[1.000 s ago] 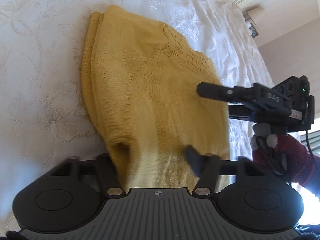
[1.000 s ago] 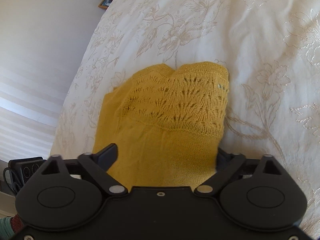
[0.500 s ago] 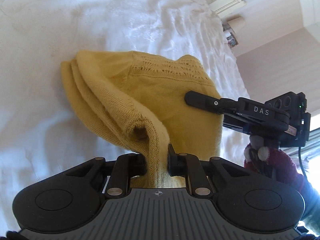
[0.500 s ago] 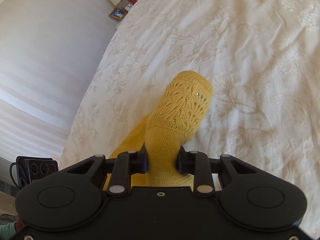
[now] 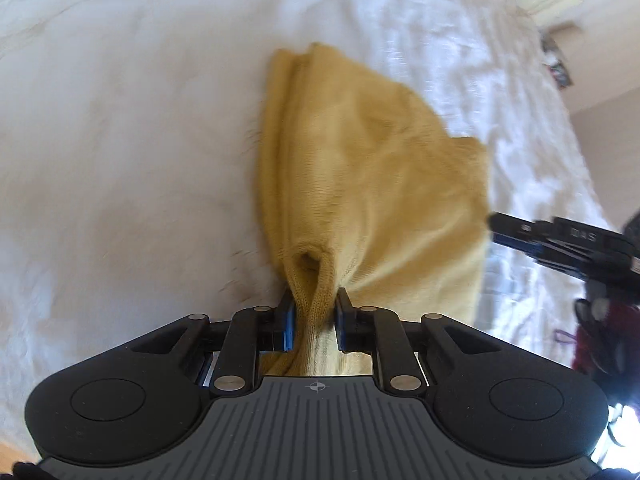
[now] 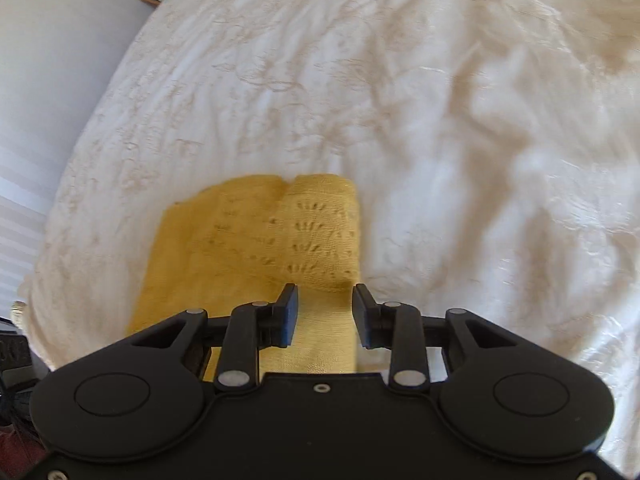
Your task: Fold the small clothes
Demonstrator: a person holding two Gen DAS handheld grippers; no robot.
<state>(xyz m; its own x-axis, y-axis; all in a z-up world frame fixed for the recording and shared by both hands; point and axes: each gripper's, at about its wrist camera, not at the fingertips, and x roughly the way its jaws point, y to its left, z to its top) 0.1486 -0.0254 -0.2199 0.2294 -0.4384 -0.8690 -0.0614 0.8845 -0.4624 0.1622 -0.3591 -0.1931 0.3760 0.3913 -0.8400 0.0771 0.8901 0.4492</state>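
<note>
**Yellow knit carried over the bed by its near edge**

Nearest the left wrist camera, the left gripper (image 5: 313, 322) was seen with its fingers (image 5: 286, 326) narrow and a bunched fold of the mustard-yellow knitted garment (image 5: 360, 184) pinched between them, though the jaws were easing apart. In the right wrist view the right gripper (image 6: 325, 314) was seen with its fingers (image 6: 289, 314) moderately apart and opening; the garment's plain edge lay between and beneath them, but the pads were not seen pressing on it.

The garment was judged to be light, soft and limp, prone to sag and crease wherever it was unsupported, and not fragile. It was judged best taken by its two near corners, at the thicker hem.

Its long axis was seen running away from both grippers, the lace-patterned end pointing to the far side. Beyond it, the white embroidered bedspread (image 6: 460, 120) on which it rested stretched to a pale wall.
</note>
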